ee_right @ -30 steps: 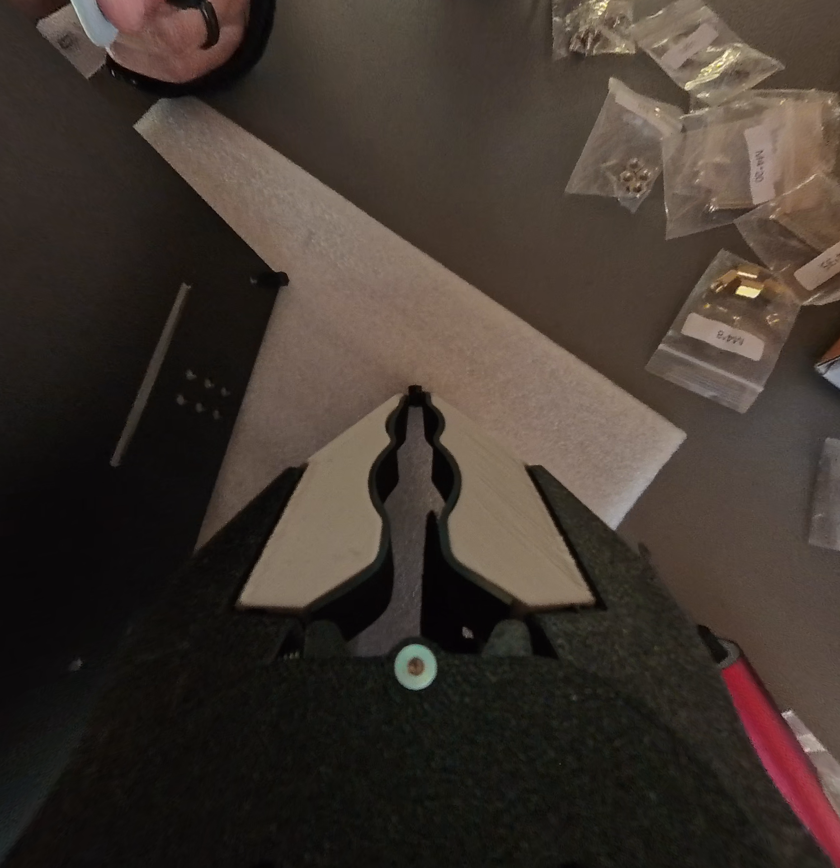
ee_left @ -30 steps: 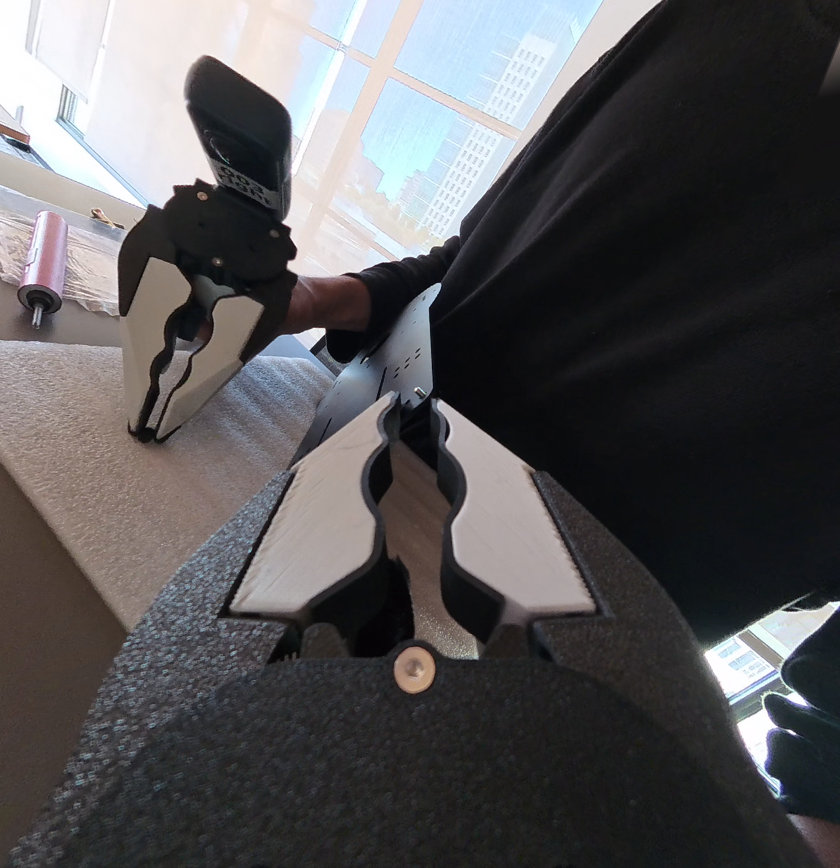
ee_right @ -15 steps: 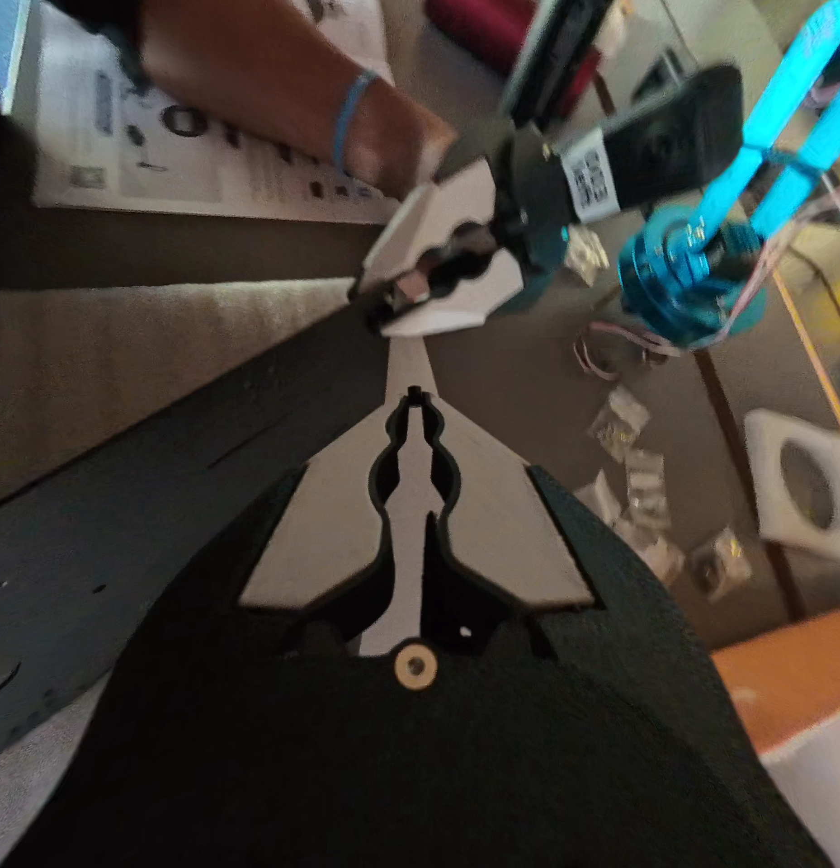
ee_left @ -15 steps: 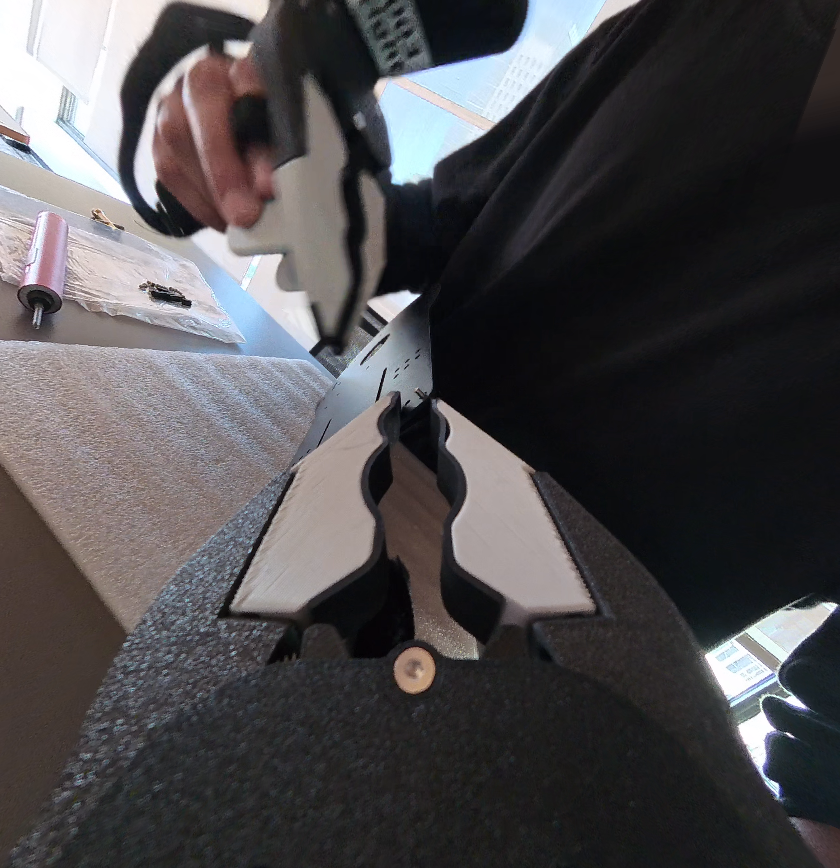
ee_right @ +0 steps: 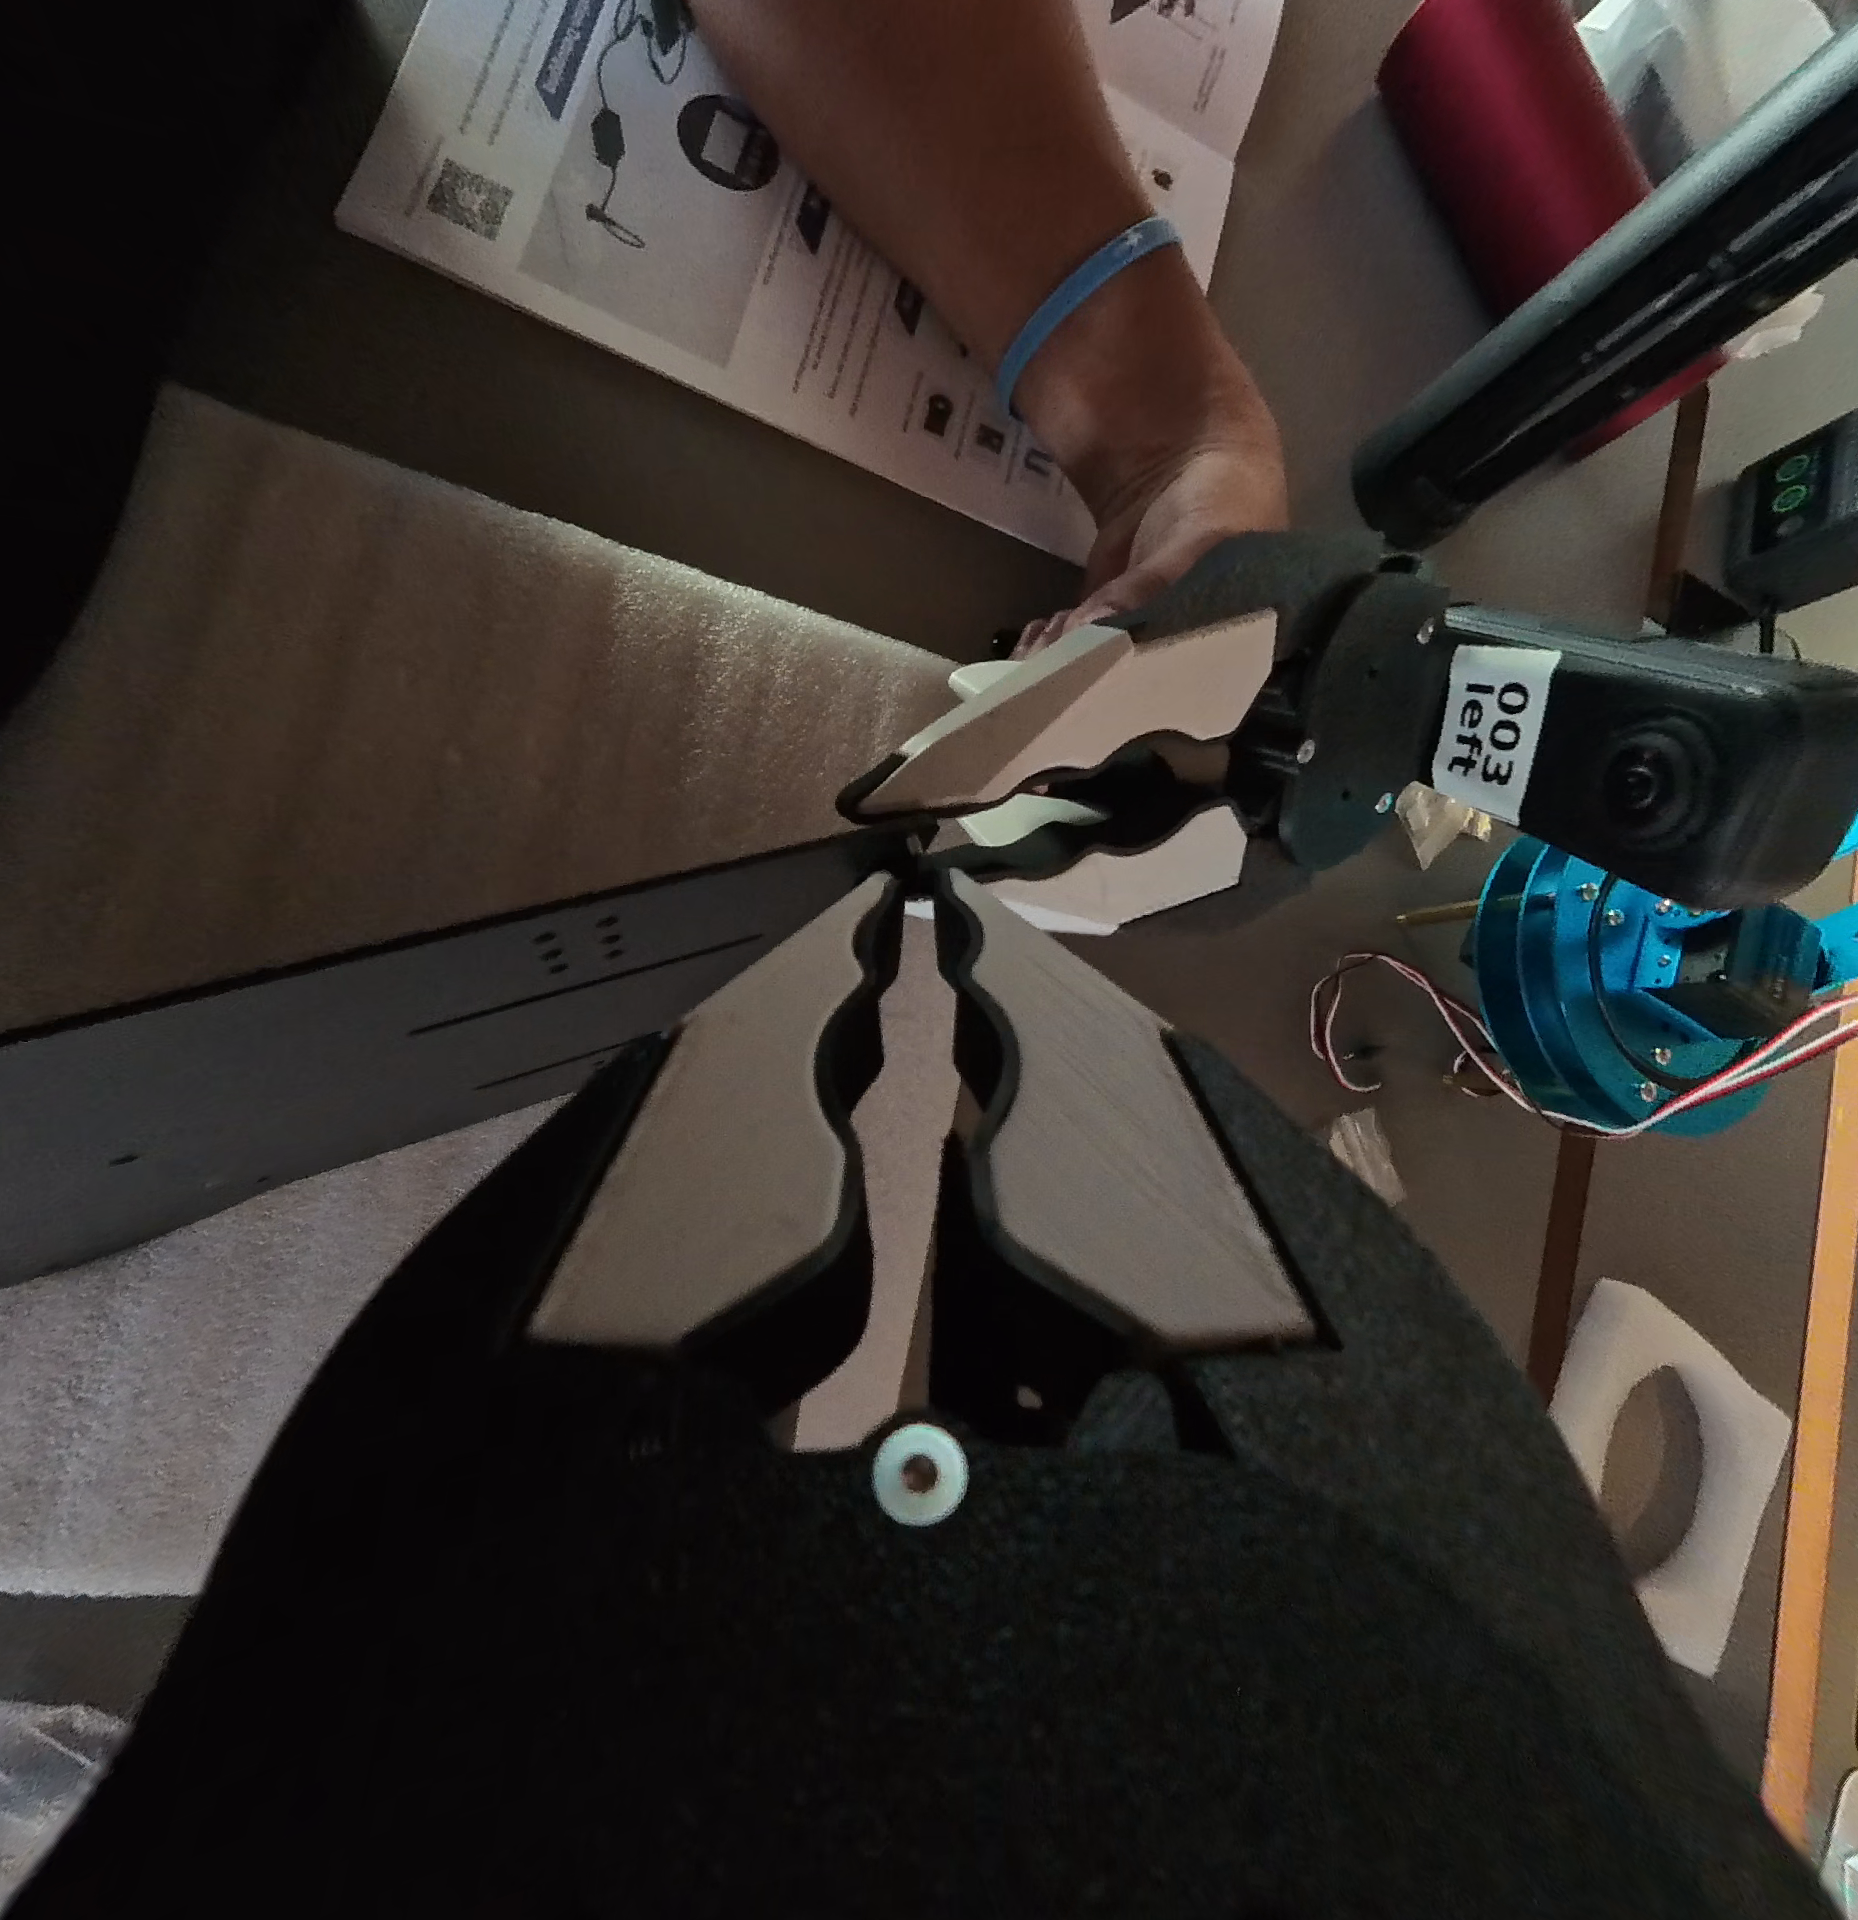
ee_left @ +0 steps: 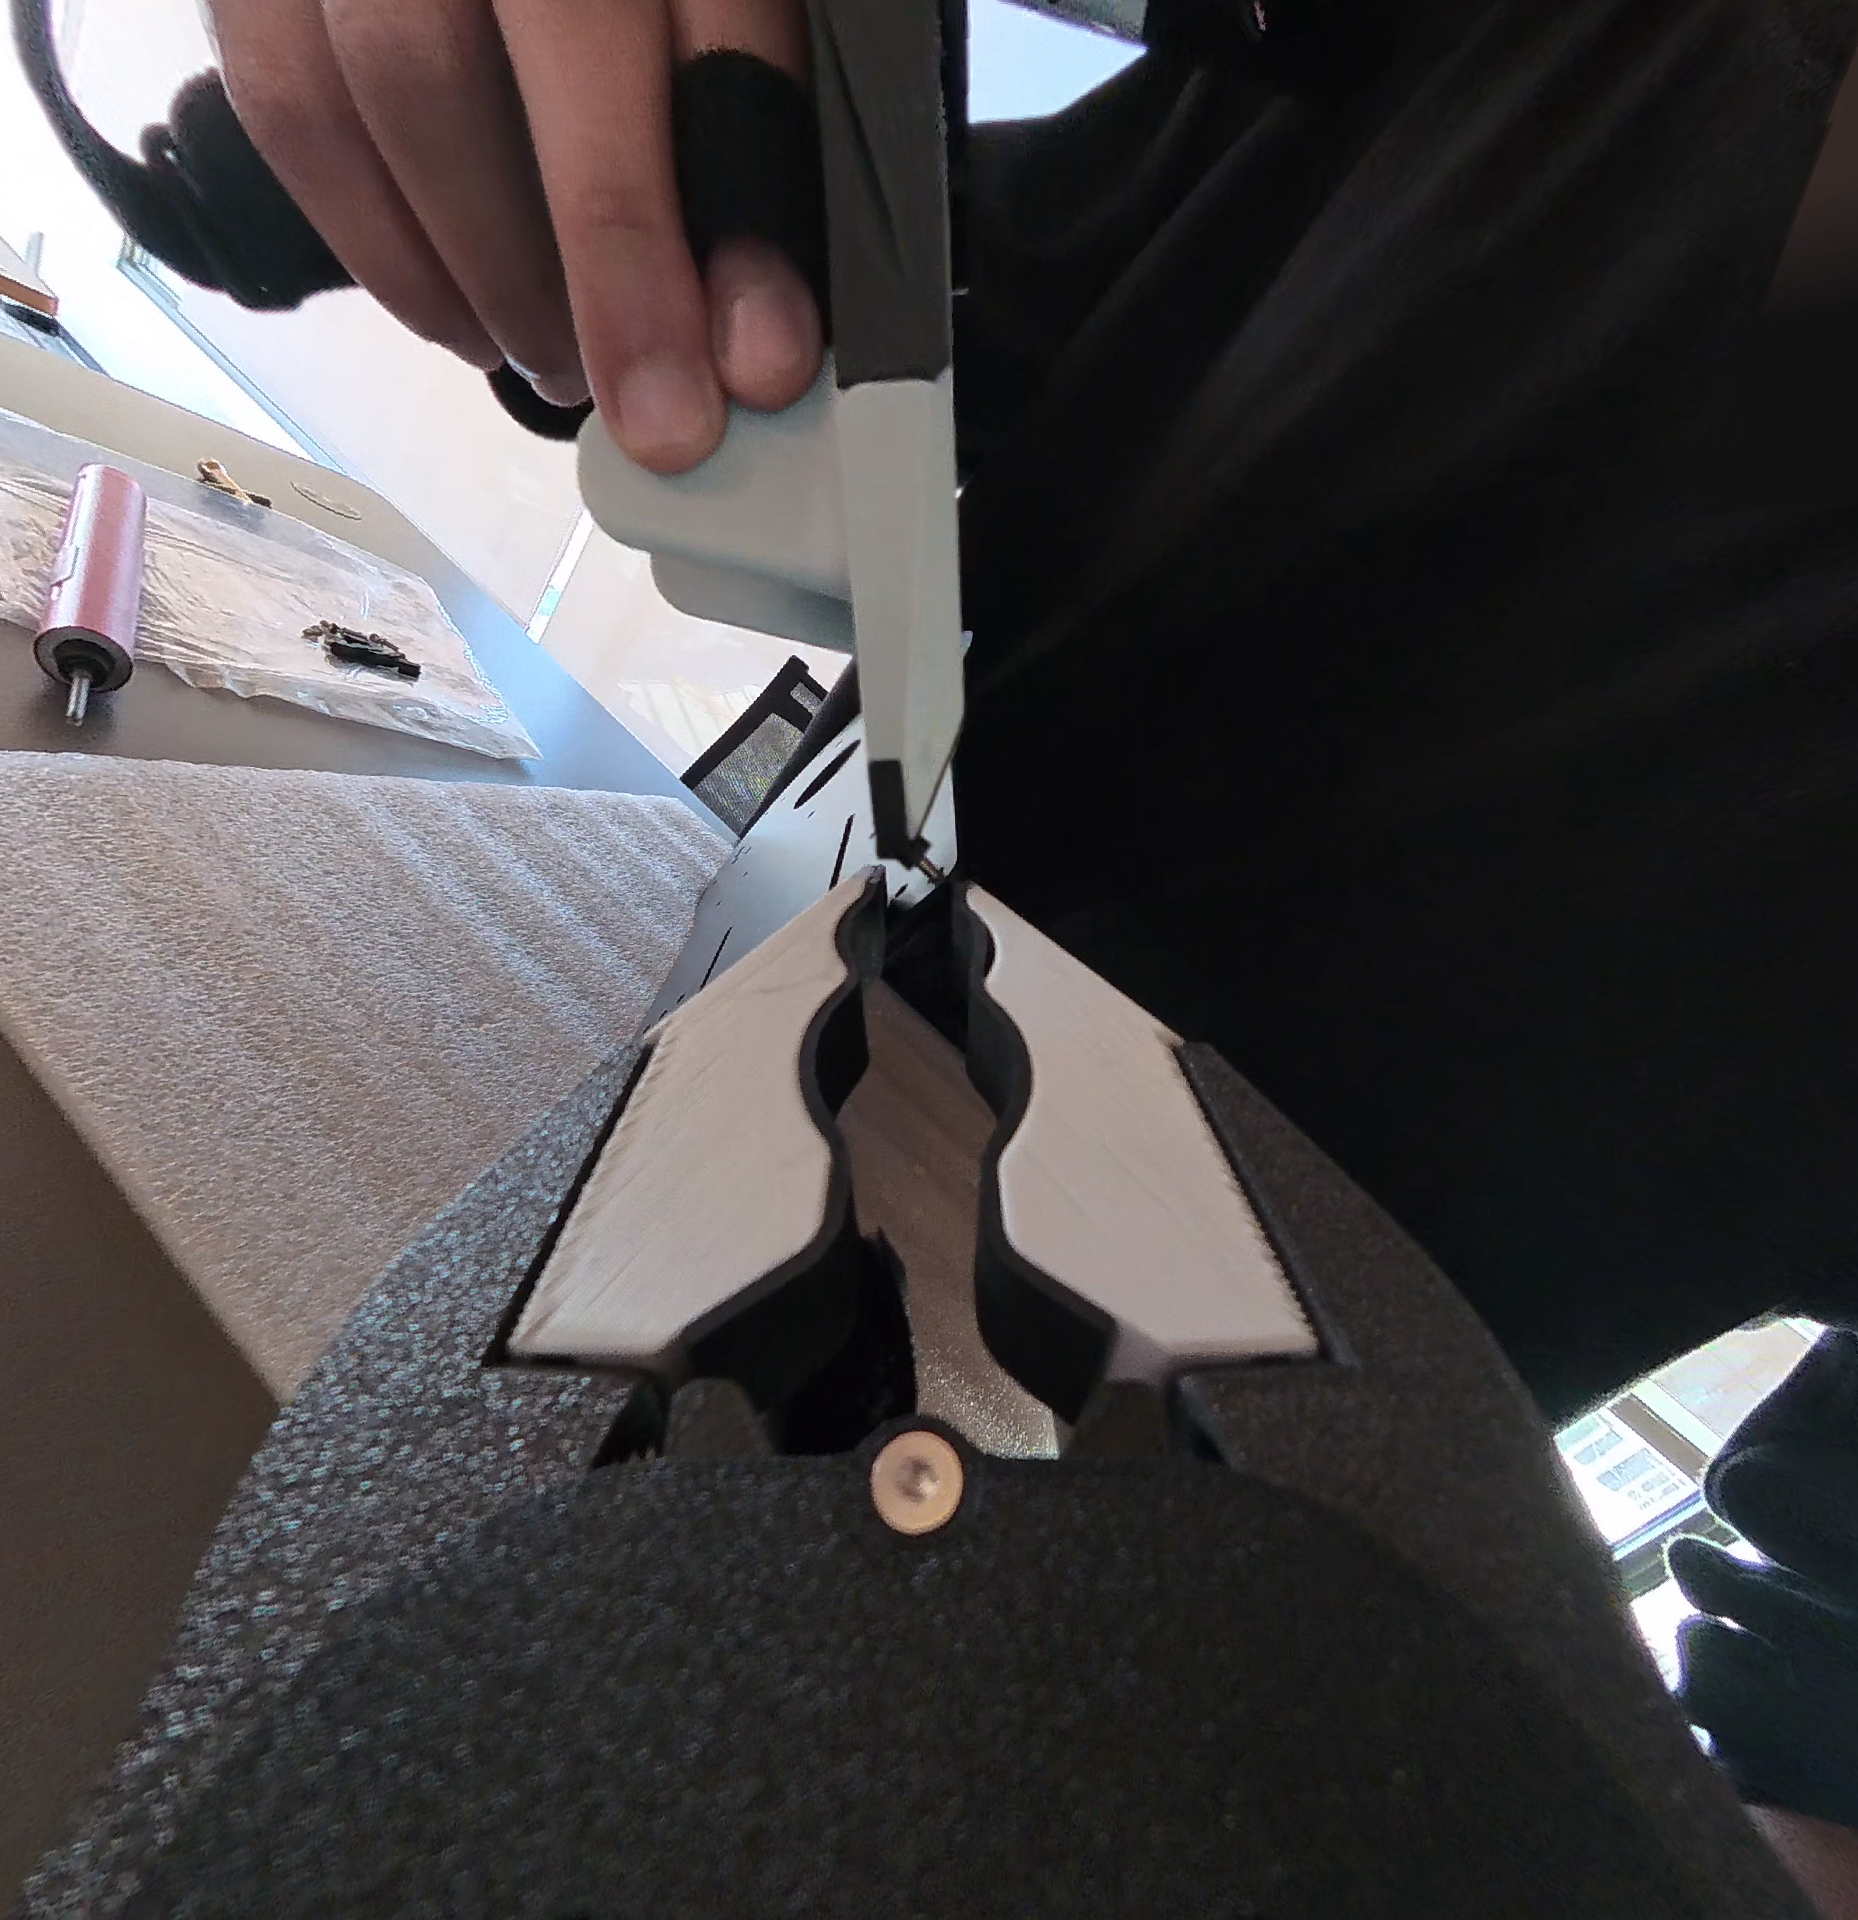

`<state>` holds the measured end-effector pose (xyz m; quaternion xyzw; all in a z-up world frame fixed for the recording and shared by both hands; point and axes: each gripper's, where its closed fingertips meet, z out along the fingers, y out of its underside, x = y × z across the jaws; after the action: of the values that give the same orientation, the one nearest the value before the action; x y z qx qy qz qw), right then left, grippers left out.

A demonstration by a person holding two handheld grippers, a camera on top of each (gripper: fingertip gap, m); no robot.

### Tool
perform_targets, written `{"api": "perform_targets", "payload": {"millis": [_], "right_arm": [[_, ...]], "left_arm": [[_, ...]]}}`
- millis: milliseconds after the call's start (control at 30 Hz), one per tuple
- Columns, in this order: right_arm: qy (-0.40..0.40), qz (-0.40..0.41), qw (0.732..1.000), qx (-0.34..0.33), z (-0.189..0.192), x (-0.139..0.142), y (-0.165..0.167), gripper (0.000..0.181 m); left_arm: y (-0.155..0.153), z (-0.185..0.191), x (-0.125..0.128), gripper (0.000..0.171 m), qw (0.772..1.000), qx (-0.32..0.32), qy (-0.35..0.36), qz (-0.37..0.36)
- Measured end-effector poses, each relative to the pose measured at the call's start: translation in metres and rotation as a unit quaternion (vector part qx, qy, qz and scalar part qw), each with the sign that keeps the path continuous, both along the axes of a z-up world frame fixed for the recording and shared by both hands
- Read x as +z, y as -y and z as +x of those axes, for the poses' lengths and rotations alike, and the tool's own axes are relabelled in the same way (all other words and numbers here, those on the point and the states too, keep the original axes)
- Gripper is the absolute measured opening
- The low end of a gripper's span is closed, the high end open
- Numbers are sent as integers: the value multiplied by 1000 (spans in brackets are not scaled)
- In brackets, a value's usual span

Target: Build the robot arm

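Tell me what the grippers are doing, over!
Left gripper shut on plate corner. Right gripper pinching tiny part, tips by left's. Plate over foam. Nothing blocking.

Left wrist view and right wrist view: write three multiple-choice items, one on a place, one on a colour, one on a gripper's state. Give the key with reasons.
1. Where does the red cylinder lie?
A. on a shelf
B. on a clear plastic bag
C. inside a box

2. What colour is the wristband?
A. blue
B. yellow
C. white

3. What state is the left gripper in?
A. wide open in the air
B. lying flat, unheld
C. shut on the black plate

Key:
1 B, the crinkled bag shows under the cylinder.
2 A, the right wrist view shows a blue band.
3 C, its jaws pinch the plate's corner.
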<state>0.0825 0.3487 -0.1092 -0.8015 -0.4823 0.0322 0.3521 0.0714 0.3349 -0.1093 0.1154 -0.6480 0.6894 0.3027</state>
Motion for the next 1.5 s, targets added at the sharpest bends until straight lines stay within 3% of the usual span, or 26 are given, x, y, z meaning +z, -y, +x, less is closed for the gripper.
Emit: {"api": "perform_targets", "payload": {"millis": [567, 1100, 1500], "right_arm": [[57, -20, 995, 79, -2, -2, -1, 4], [50, -111, 989, 86, 0, -4, 0, 5], [38, -120, 989, 82, -3, 0, 0, 5]], "left_arm": [[0, -2, 0, 10, 1000, -7, -2, -1], [0, -1, 0, 10, 1000, -4, -1, 0], [0, -1, 0, 10, 1000, -4, -1, 1]]}}
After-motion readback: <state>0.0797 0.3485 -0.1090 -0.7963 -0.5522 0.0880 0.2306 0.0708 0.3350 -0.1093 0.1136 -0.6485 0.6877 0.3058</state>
